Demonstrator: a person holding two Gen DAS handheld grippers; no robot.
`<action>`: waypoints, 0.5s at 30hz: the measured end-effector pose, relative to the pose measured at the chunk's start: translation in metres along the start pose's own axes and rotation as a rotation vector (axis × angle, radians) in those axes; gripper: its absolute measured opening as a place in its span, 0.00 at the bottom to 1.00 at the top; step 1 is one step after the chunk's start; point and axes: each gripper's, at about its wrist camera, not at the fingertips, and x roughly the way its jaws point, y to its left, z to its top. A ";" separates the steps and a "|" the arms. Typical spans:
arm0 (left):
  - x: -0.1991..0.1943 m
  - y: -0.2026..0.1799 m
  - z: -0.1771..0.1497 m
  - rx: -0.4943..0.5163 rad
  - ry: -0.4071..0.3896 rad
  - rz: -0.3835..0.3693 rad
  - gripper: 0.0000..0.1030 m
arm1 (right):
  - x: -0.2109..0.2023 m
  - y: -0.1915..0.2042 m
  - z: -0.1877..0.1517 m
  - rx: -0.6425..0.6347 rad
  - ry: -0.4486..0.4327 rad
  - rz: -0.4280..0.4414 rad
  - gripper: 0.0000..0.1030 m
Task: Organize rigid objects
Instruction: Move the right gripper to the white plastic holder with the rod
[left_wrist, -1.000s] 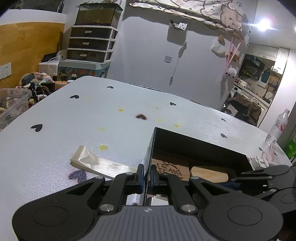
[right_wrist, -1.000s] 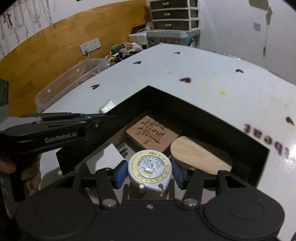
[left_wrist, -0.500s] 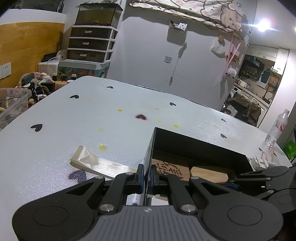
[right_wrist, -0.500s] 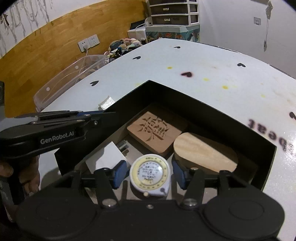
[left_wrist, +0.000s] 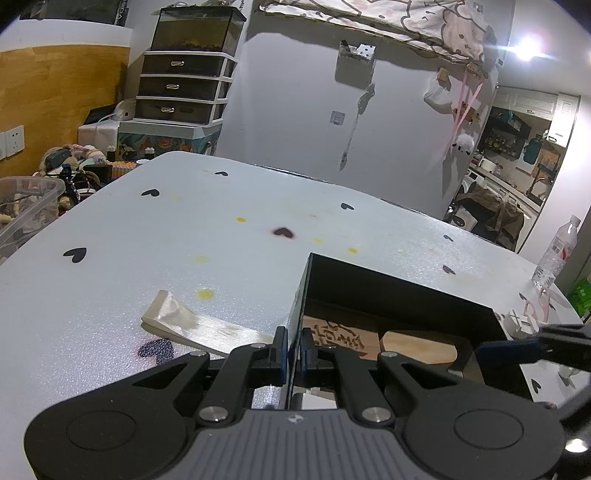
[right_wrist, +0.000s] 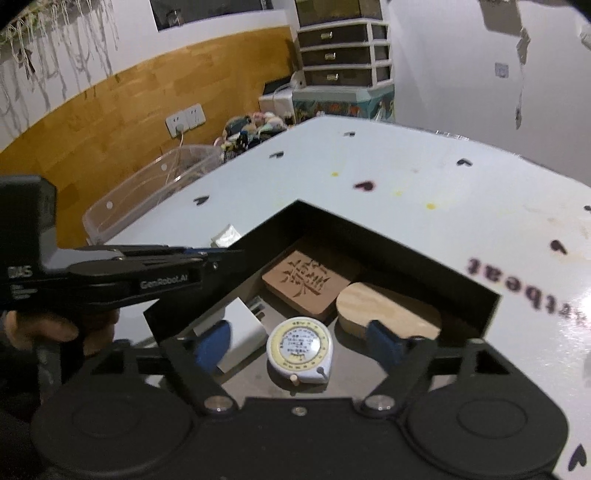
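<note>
your right gripper (right_wrist: 299, 343) hangs over the black box (right_wrist: 424, 258), its jaws opening wide with nothing pressed between them. the tape measure (right_wrist: 298, 347) lies flat on the box floor between the blue pads (right_wrist: 382, 343), clear of both. your left gripper (left_wrist: 293, 345) has its jaws pinched narrow on the box's thin side wall, steadying it on the desk (left_wrist: 184, 240).

the tape measure looks like a small, rounded plastic shell: stiff, light, likely smooth and a bit slippery on its curved rim. if you need to shift it, take it across its widest part, pads on opposite sides of the rim, and keep off the small tab at its lower edge. it should not crush under a firm squeeze, but it may squirt out if you catch it off centre.

beside it in the box are the carved wooden block (right_wrist: 306, 284) and the pale wooden oval (right_wrist: 388, 308), touching or nearly so; both look rigid and flat, best gripped by their edges. a white card-like piece (right_wrist: 240, 328) lies to the left, partly under your pad; what it is, i cannot tell.

outside the box, a pale folded strip (left_wrist: 192, 326) lies on the desk just beside the left wall. it looks thin and probably flexible, so take it near one end, not mid-span.

the box wall is thin and may flex, so keep the left hold gentle.
</note>
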 end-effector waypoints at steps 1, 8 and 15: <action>0.000 0.000 0.000 0.000 0.000 0.002 0.06 | -0.004 0.000 -0.001 -0.001 -0.010 -0.011 0.93; -0.001 -0.001 0.001 0.002 0.000 0.012 0.06 | -0.025 -0.007 -0.012 0.004 -0.080 -0.061 1.00; -0.002 -0.004 0.001 0.004 0.000 0.022 0.06 | -0.045 -0.017 -0.028 0.018 -0.148 -0.127 1.00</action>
